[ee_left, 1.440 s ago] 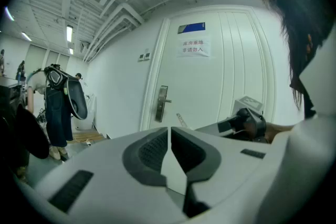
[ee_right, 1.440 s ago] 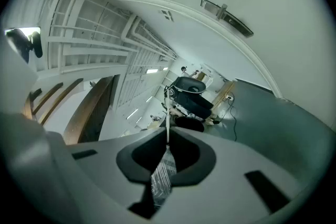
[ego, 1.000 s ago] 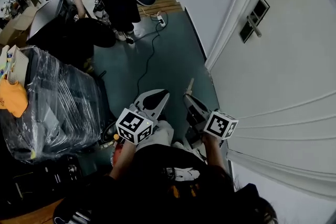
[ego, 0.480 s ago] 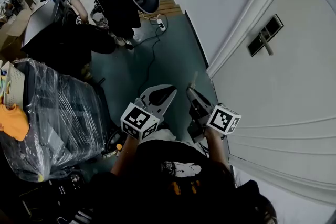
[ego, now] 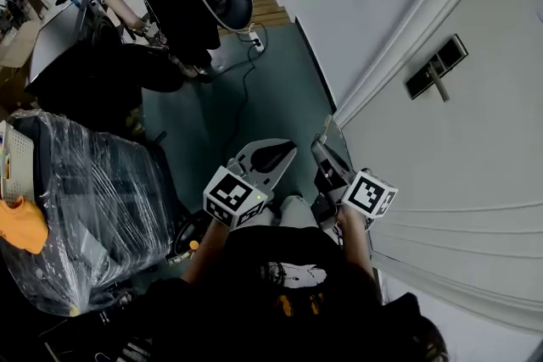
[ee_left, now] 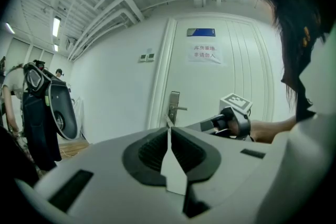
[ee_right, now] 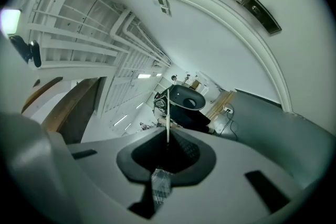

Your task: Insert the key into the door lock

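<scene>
Your right tongs [ee_right: 168,132] pinched the key [ee_right: 167,108], your left tongs [ee_left: 168,131] sat pressed together, and your best move was probably lifting the key squarely toward the still-distant door lock [ego: 435,68].

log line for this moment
right gripper shut on key | left gripper shut | key apart from door lock, not inserted

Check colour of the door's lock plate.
Silver-grey lock plate, clearest in the left gripper view.
</scene>
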